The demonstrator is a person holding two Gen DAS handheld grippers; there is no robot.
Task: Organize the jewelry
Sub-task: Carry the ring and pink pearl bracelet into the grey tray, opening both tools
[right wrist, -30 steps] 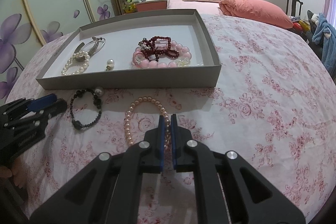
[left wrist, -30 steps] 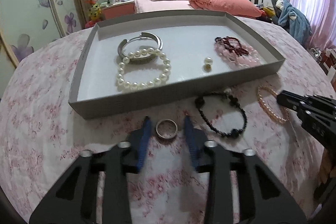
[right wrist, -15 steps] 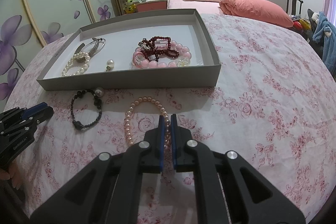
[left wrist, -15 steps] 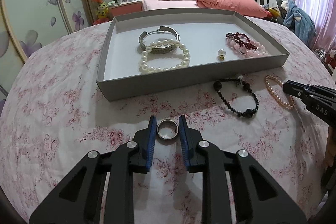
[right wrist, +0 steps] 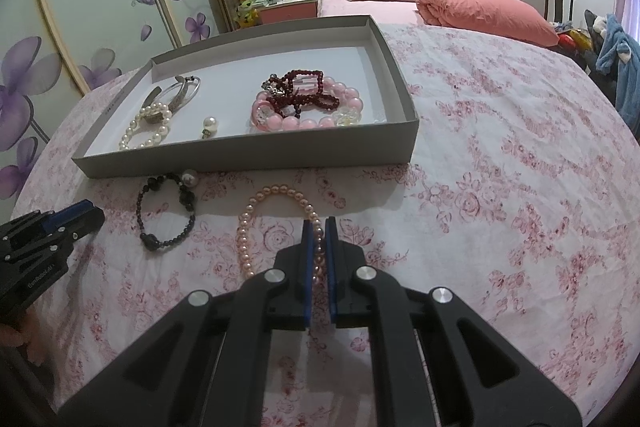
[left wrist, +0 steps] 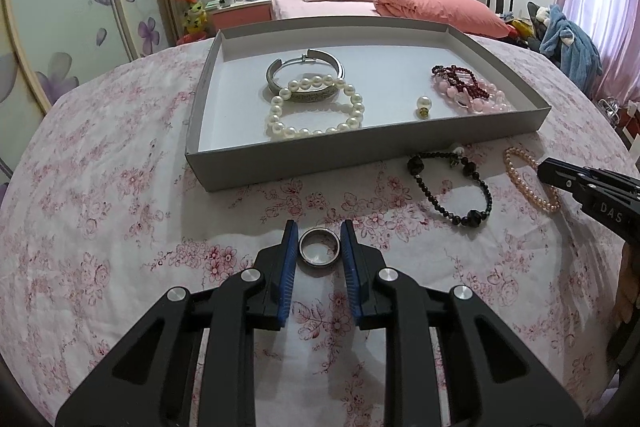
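The left tongs [left wrist: 319, 251] sit low in the middle, closed on the silver ring [left wrist: 319, 247] on the flowery counter [left wrist: 120, 227], while the right tongs [right wrist: 319, 247] pinch the pink pearl bracelet [right wrist: 256, 227] below the gray tray [right wrist: 248, 157].

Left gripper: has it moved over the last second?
Yes. The left gripper backed away from the grey tray, and its fingers have closed in around the ring.

Left tongs [left wrist: 319, 247] low, jaws part-closed — right tongs [right wrist: 319, 237] low, jaws nearly together.
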